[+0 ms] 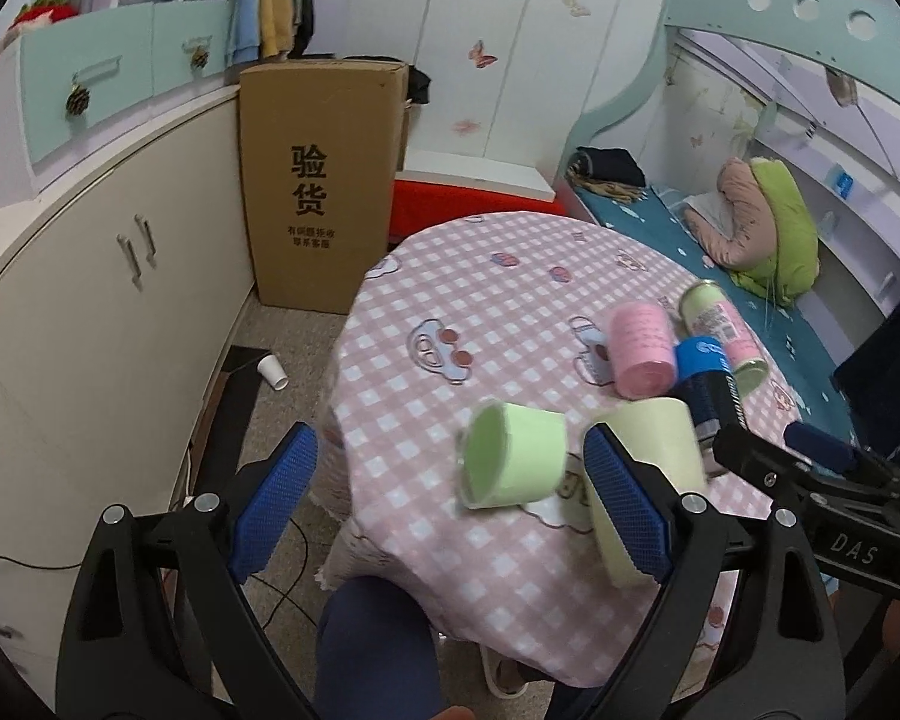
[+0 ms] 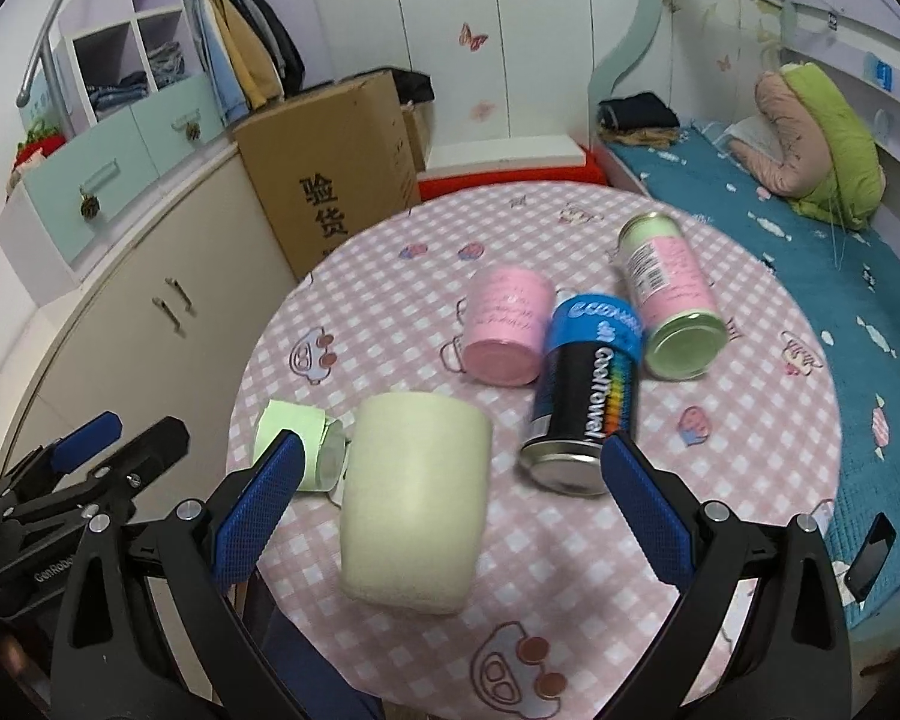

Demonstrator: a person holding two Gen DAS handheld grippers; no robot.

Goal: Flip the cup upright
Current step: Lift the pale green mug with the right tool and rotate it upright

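A small light green cup (image 1: 513,461) lies on its side on the pink checked table (image 1: 510,300), mouth toward my left gripper; it also shows in the right wrist view (image 2: 297,438). A larger pale cream cup (image 2: 411,501) lies on its side beside it, and shows in the left wrist view (image 1: 648,468). My left gripper (image 1: 450,510) is open, above the near table edge, with the green cup between its fingers' line. My right gripper (image 2: 450,510) is open around the cream cup's near end.
A pink cup (image 2: 504,324), a blue-black can (image 2: 582,396) and a pink-green can (image 2: 669,300) lie on the table behind. A cardboard box (image 1: 321,180) and cabinets (image 1: 90,300) stand left, a bed (image 2: 780,252) right. A paper cup (image 1: 272,372) lies on the floor.
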